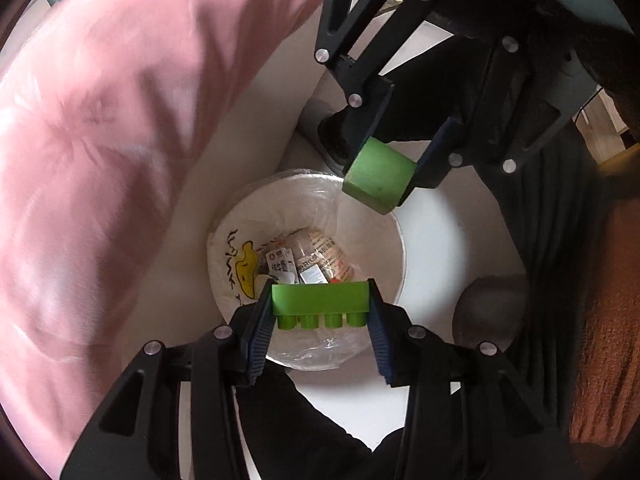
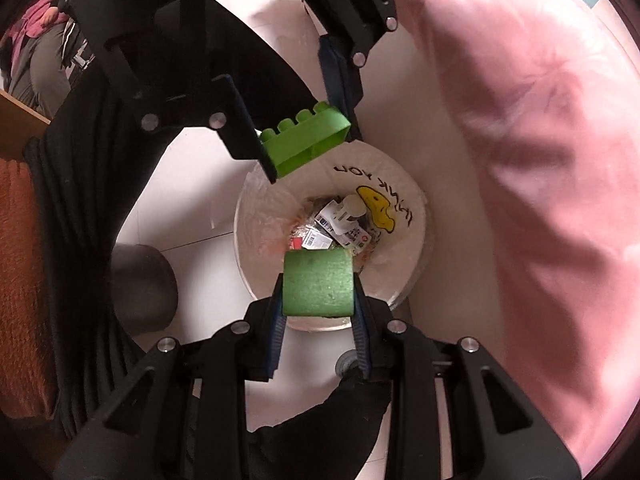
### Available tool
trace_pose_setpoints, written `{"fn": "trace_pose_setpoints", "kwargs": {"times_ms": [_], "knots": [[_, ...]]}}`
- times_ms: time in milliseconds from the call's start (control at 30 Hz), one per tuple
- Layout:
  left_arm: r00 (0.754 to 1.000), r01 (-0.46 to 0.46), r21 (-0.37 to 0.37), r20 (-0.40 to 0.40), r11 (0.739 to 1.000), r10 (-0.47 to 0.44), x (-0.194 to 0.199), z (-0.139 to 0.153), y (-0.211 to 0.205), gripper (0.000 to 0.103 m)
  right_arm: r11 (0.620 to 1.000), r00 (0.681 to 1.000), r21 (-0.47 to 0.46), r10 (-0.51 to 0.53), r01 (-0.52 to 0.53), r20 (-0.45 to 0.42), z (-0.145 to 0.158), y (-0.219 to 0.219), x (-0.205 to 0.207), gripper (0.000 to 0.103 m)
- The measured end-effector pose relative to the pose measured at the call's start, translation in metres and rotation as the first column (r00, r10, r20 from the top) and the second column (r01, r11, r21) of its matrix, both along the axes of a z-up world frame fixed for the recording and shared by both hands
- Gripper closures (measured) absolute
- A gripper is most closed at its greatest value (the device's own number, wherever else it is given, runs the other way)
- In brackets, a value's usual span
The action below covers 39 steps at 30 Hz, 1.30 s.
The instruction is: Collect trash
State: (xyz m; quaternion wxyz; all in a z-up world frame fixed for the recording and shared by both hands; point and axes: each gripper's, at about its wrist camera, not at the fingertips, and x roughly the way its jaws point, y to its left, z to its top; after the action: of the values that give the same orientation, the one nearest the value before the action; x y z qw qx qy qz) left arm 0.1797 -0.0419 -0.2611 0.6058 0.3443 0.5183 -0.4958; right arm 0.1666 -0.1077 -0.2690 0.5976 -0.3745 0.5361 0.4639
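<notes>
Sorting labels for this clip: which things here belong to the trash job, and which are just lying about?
Job:
green brick in left claw
green block in right claw
bin

Lying about:
pink bedding
orange cloth

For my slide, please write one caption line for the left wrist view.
Left hand-held gripper holds a green toy brick above the lined trash bin.

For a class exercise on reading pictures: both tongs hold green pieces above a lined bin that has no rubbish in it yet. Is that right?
Not quite. The bin already holds rubbish: paper scraps lie at its bottom, as the right wrist view shows. The rest stands: the left tongs hold a green toy brick and the right tongs a green block.
</notes>
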Motion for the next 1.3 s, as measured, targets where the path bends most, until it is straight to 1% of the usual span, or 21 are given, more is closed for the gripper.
{"fn": "trace_pose_setpoints", "kwargs": {"times_ms": [467,667,700,733,767,800,833,867,933,1067,1300], "knots": [[0.999,-0.021,-0.003,-0.042,1.000,0.021,0.007,-0.019,0.009,0.058,1.000,1.000,-0.011,0.004,-0.004,-0.019,-0.017,0.005,0.007,0.072],[0.998,-0.034,-0.012,-0.049,0.999,0.033,0.009,-0.019,0.010,0.057,1.000,1.000,-0.006,-0.009,0.009,-0.012,-0.017,0.005,0.008,0.071],[0.998,-0.039,-0.017,-0.054,0.999,0.038,0.009,-0.019,0.011,0.057,1.000,1.000,0.006,-0.019,0.019,-0.012,-0.016,0.004,0.010,0.069],[0.997,-0.047,-0.027,-0.060,0.999,0.045,0.010,-0.016,0.012,0.056,0.999,0.999,0.015,-0.031,0.031,-0.018,-0.015,0.005,0.011,0.052],[0.997,-0.059,-0.034,-0.056,0.998,0.057,0.012,-0.014,0.012,0.038,0.999,0.999,0.023,-0.043,0.043,-0.021,-0.015,0.004,0.013,0.023],[0.996,-0.076,-0.035,-0.047,0.997,0.074,0.014,-0.013,0.013,0.027,0.997,0.998,0.035,-0.063,0.064,-0.009,-0.013,0.004,0.015,0.015],[0.996,-0.085,-0.044,-0.045,0.995,0.083,0.015,-0.010,0.015,0.011,0.996,0.997,0.050,-0.076,0.075,0.012,-0.011,0.004,0.016,0.013],[0.996,-0.085,-0.048,-0.039,0.995,0.083,0.014,-0.008,0.015,0.005,0.996,0.997,0.055,-0.077,0.075,0.025,-0.009,0.005,0.016,0.012],[0.996,-0.077,-0.047,-0.046,0.996,0.075,0.012,-0.006,0.015,0.005,0.995,0.994,0.041,-0.088,0.086,0.057,-0.008,0.006,0.015,0.007],[0.998,-0.054,-0.017,-0.026,0.998,0.054,0.004,-0.005,0.011,0.003,0.997,0.996,0.017,-0.070,0.070,0.048,-0.006,0.004,0.007,0.007],[0.998,-0.053,-0.017,-0.022,0.998,0.053,0.003,-0.003,0.007,0.003,0.997,0.995,0.004,-0.081,0.081,0.054,0.000,-0.003,0.001,0.007]]}}
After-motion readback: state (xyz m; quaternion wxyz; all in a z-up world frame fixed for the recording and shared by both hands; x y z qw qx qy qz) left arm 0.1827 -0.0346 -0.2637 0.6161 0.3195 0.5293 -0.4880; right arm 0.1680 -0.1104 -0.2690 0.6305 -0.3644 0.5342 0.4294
